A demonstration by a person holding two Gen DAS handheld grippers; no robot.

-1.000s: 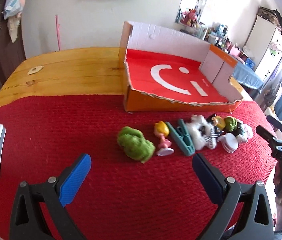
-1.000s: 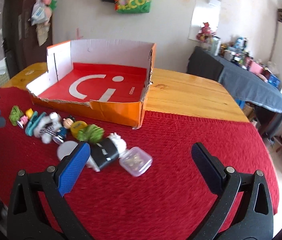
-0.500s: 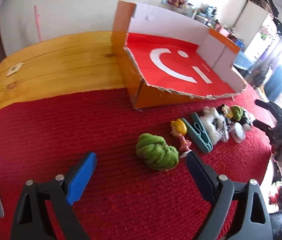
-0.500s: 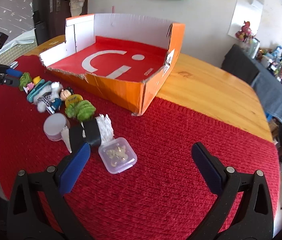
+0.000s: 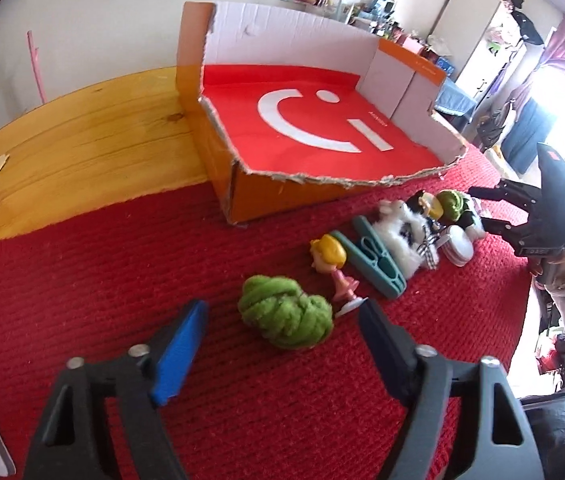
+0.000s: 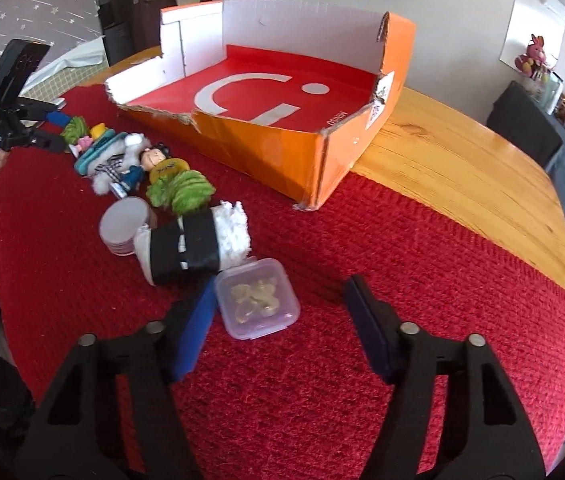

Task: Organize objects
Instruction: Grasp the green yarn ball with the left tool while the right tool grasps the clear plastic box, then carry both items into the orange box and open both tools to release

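Left claw (image 5: pixel 282 324) closing, jaws about halfway in, green yarn ball (image 5: pixel 285 322) sitting between them but pads not touching yet. Right claw (image 6: pixel 280 300) closing too, clear tub (image 6: pixel 257 303) between the jaws, blue pad right up against one side, other side showing a gap, so nothing gripped so far.

Yarn ball looks soft and featherweight, probably squashes a lot, so best pinched across the fat middle, not a loose loop. Tub seems stiff, smooth, maybe slippery; little bits inside, lid hopefully snapped on. Flat opposite walls, square on, kept level.

Further out: row of toys on the red cloth (image 5: pixel 82 280) over the worktop (image 5: pixel 82 140), doll (image 5: pixel 328 260), teal clip (image 5: pixel 378 268), fluffy toy (image 5: pixel 402 236), black roll (image 6: pixel 186 252), white discs (image 6: pixel 124 224). Orange box (image 6: pixel 282 152) just behind the row, empty, presumably the drop spot.
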